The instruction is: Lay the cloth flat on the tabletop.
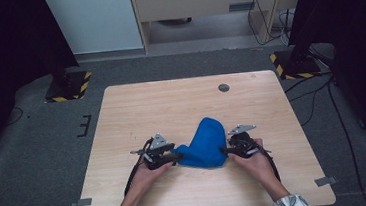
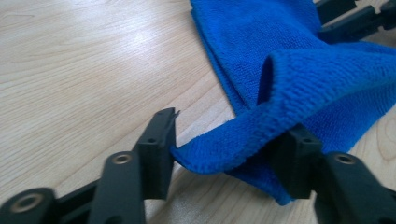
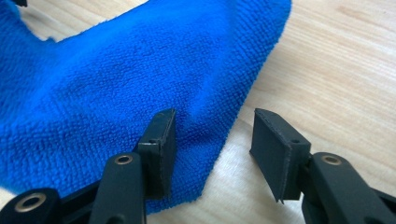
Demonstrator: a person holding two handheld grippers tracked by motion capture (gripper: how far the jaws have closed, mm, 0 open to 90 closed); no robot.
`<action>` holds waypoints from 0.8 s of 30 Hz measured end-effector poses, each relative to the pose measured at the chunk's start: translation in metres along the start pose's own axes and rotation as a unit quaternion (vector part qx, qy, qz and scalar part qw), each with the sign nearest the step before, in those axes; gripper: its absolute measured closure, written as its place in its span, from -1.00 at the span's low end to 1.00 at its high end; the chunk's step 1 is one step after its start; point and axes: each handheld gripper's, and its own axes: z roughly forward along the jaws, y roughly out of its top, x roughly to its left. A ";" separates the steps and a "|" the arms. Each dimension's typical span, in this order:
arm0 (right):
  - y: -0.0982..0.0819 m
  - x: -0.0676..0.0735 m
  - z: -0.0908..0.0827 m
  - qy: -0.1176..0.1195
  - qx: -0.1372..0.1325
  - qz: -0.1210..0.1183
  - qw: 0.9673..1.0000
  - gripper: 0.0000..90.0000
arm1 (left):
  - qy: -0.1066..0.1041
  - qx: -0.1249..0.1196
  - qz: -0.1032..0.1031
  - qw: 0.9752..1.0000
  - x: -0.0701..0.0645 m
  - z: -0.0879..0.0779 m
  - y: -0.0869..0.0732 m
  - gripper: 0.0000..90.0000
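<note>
cloth: a blue cloth (image 1: 205, 143) lies crumpled on the near middle of the bench (image 1: 171, 104), between the two claws, its far end bunched up into a peak.
why it lies so: its two near corners are being taken, one at each side; likely so that it can be lifted and spread or folded.
left claw: the left claw (image 2: 224, 149) sits half-wide with the cloth's folded edge draped across the gap, touching both jaws; a light hold at best, I judge, not a firm pinch.
right claw: the right claw (image 3: 210, 140) stands half-wide; its one jaw rests on the cloth's corner, the other over bare wood, so nothing is pinched.
hands: both hands come in low from the near edge, claws pointing inward toward each other, almost level with the bench.
</note>
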 end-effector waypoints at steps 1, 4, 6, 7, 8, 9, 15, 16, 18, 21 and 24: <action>-0.001 0.002 -0.001 0.003 -0.001 0.002 1.000 0.11 | -0.002 -0.001 -0.004 1.000 0.001 0.000 0.000 0.13; -0.005 0.006 -0.004 0.008 0.001 0.004 1.000 0.11 | -0.006 -0.004 -0.015 1.000 0.002 -0.001 0.001 0.39; -0.007 0.008 -0.007 0.012 0.003 0.001 1.000 0.11 | -0.003 -0.001 -0.017 1.000 0.003 -0.002 0.000 0.51; -0.009 0.011 -0.009 0.016 0.005 0.001 1.000 0.12 | -0.003 -0.001 -0.018 1.000 0.004 -0.002 0.000 0.61; -0.010 0.013 -0.010 0.017 0.005 -0.002 1.000 0.12 | -0.005 -0.003 -0.021 1.000 0.004 -0.002 0.001 0.69; -0.011 0.015 -0.011 0.018 0.007 -0.003 1.000 0.12 | -0.006 -0.007 -0.023 1.000 0.004 -0.003 0.001 0.74; -0.016 0.023 -0.019 0.022 0.023 -0.003 0.999 -0.01 | -0.003 -0.010 -0.031 0.999 0.006 -0.006 0.002 0.76; -0.015 0.022 -0.020 0.023 0.020 -0.006 1.000 -0.04 | -0.002 -0.011 -0.033 0.999 0.006 -0.006 0.002 0.75; -0.012 0.019 -0.023 0.021 0.011 -0.005 1.000 -0.10 | -0.001 -0.011 -0.034 0.999 0.007 -0.006 0.002 0.74; -0.007 0.015 -0.028 0.026 -0.003 -0.007 1.000 -0.25 | -0.001 -0.014 -0.036 0.999 0.007 -0.007 0.002 0.72; 0.001 0.009 -0.034 0.022 -0.024 -0.010 0.999 -0.47 | 0.001 -0.016 -0.038 0.999 0.008 -0.009 0.003 0.71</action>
